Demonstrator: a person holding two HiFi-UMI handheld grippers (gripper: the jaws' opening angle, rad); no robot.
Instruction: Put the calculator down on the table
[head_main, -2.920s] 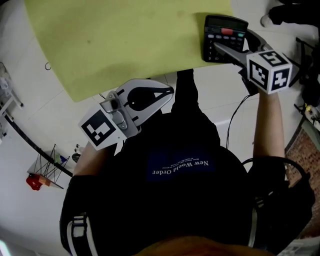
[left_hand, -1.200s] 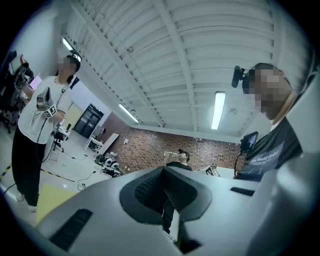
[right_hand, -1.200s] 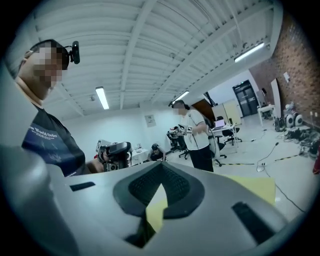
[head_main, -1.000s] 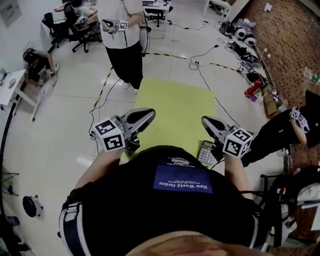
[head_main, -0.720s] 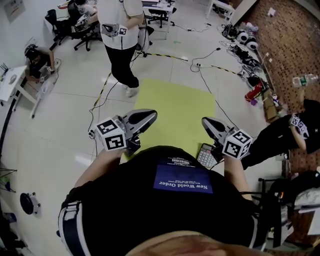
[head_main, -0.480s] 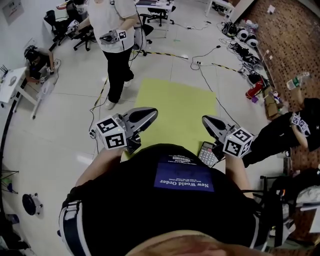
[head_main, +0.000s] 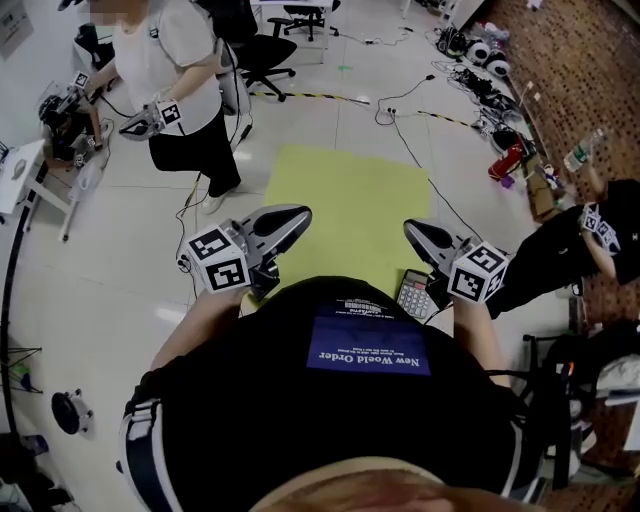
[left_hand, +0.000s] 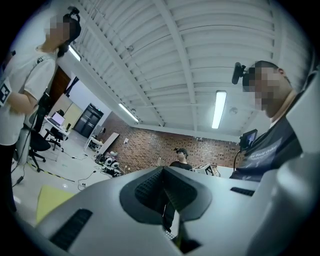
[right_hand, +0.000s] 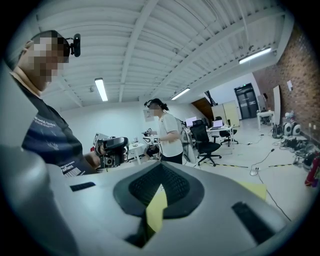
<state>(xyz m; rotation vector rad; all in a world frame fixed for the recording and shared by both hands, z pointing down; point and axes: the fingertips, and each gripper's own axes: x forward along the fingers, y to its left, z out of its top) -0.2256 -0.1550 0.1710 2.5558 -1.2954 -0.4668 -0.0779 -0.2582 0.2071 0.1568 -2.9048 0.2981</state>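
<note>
The calculator (head_main: 414, 293) lies flat on the near right corner of the yellow-green table top (head_main: 345, 195), close to my chest. My right gripper (head_main: 411, 229) hovers just above and beyond it, shut, with nothing between its jaws; in the right gripper view its jaws (right_hand: 160, 167) meet at the tip. My left gripper (head_main: 301, 213) is held over the table's near left edge, also shut and empty, and its jaws (left_hand: 162, 172) meet in the left gripper view. Neither gripper touches the calculator.
A person in a white shirt (head_main: 165, 85) holding grippers stands at the back left near an office chair (head_main: 262, 50). Cables (head_main: 420, 110) trail over the floor beyond the table. Another person in black (head_main: 585, 245) is at the right.
Both grippers and the calculator have stayed where they were. The person in white has walked from behind the table toward the left.
</note>
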